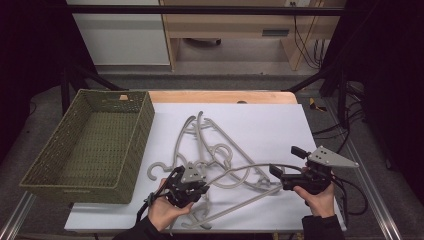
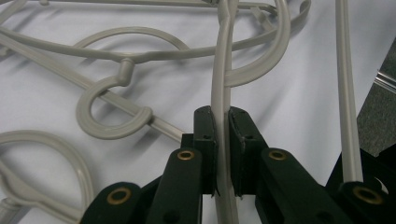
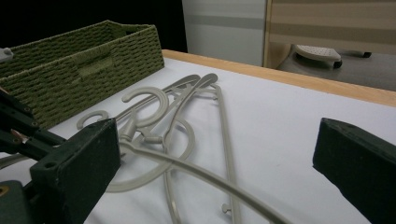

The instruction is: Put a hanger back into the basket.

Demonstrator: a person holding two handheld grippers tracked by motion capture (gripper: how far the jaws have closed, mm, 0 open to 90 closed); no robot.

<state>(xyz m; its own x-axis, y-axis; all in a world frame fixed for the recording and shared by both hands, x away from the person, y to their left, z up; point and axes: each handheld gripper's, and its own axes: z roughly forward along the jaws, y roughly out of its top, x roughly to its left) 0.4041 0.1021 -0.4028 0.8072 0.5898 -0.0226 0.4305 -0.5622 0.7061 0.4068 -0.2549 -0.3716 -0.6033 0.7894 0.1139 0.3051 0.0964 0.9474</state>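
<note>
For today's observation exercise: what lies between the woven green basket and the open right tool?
In the high view, tangled grey plastic hangers on white table covering lie between woven green basket and right tool.

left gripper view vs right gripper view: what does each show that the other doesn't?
Left gripper view alone: the left gripper with both black pads clamped on a thin grey plastic hanger bar, seen close up.

Right gripper view alone: the right gripper with jaws wide apart and nothing pressed between them, the olive-green woven basket, the wooden table edge.

Both: the tangle of grey plastic hangers on the white table sheet.
</note>
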